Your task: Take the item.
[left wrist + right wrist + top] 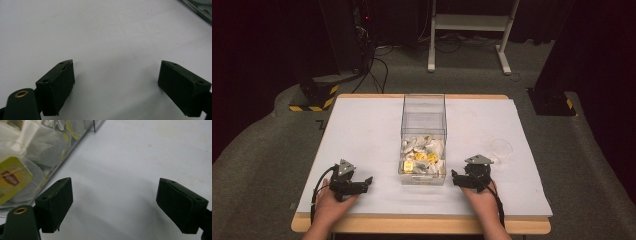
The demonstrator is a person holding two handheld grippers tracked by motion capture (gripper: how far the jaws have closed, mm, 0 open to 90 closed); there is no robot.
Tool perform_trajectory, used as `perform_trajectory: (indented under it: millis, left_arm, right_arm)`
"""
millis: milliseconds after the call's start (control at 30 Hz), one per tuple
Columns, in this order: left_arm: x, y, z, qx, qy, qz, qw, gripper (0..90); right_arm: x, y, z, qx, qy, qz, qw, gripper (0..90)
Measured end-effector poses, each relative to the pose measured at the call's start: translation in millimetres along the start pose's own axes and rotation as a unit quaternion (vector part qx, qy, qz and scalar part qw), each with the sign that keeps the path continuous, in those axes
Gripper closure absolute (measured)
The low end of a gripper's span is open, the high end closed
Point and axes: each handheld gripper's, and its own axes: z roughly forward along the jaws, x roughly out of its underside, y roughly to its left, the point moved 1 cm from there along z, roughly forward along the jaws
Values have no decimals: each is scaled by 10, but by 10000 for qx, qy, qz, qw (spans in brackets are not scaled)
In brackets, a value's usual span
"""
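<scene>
Resting on the white surface (362, 130), left tool (362, 184) and right tool (458, 178) both gaping wide, gripping nothing; clear box of tea bags (423, 161) sitting between them, nearer the right tool.

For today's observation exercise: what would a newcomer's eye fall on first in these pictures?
First, the tall clear plastic box at the middle of the white table, holding white tea bags with yellow tags. Next, the black left tongs and black right tongs flanking it, both open and empty. A small clear round dish sits to the right.
</scene>
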Motion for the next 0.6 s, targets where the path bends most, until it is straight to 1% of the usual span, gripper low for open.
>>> perform_trajectory:
  millis: [33,67,100,133,200,300,333,367,400,600]
  left_arm:
    - [0,0,0,0,0,0,10000,141]
    - [0,0,0,1,-2,-2,10000,141]
    - [0,0,0,1,-1,-1,10000,141]
    - [0,0,0,1,1,0,10000,141]
    - [0,0,0,1,-1,-2,10000,141]
    - [0,0,0,1,0,1,10000,141]
    - [0,0,0,2,1,1,10000,142]
    - [0,0,0,1,0,0,10000,142]
    - [0,0,0,1,-2,-1,10000,141]
    - [0,0,0,2,-2,-1,10000,141]
  right_arm:
    - [-11,7,-26,-49,-58,25,10000,138]
    - [-11,7,-26,-49,-58,25,10000,138]
    - [-20,20,-44,-98,-131,23,9999,138]
    - [-20,20,-44,-98,-131,23,9999,138]
    - [-24,29,-54,-177,-163,-5,9997,139]
    - [-25,41,-64,-182,-180,-37,9997,139]
    - [-28,45,-74,-197,-241,-39,9995,139]
    - [-28,45,-74,-197,-241,-39,9995,139]
    - [-34,44,-81,-226,-296,-90,9993,139]
    - [-46,34,-106,-268,-312,-82,9991,139]
